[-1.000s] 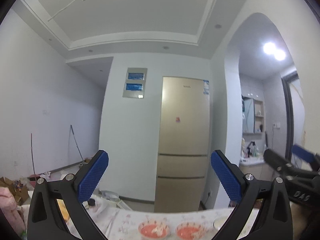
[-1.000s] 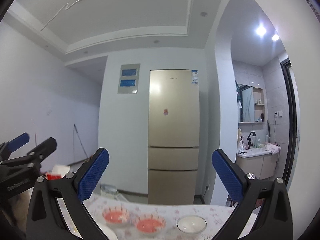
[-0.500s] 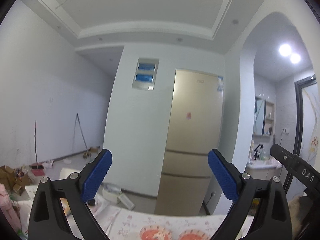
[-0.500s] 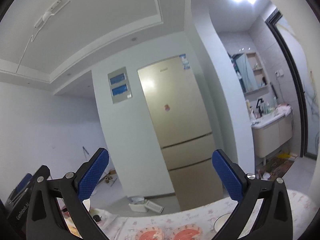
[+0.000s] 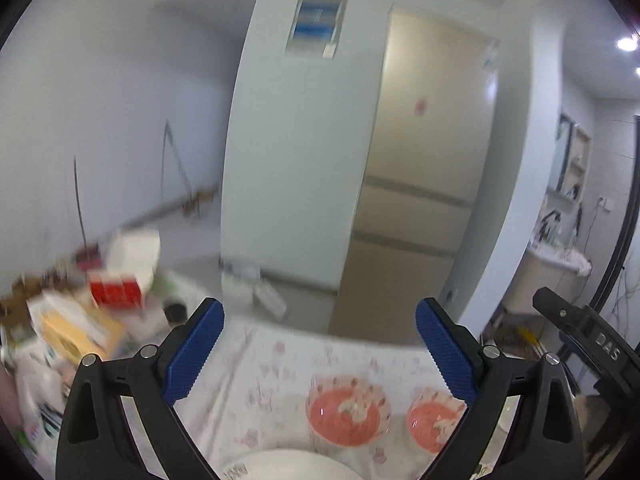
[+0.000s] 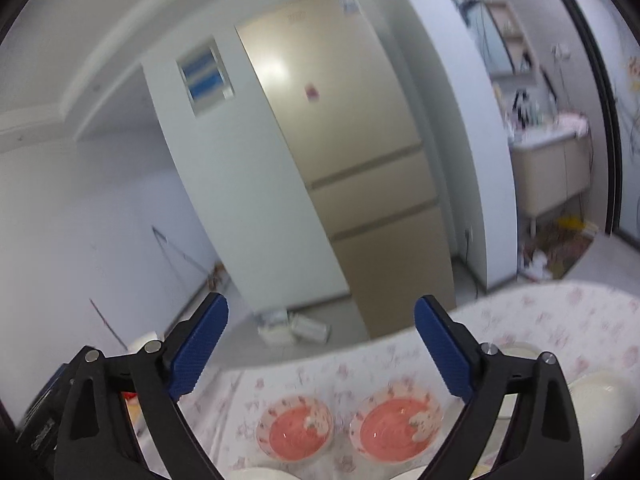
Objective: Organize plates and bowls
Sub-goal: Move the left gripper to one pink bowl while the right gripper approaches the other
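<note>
My left gripper (image 5: 319, 344) and right gripper (image 6: 321, 340) both hang wide with nothing between their jaws, which have just been closing a little. Two pink bowls (image 6: 295, 433) (image 6: 397, 426) sit side by side on the flowered table (image 6: 560, 320), a white plate (image 5: 280, 465) nearest me.

A home: beige fridge (image 6: 352, 152), flowered tablecloth (image 6: 560, 320) on the table, bathroom washbasin (image 6: 552, 136) beyond
</note>
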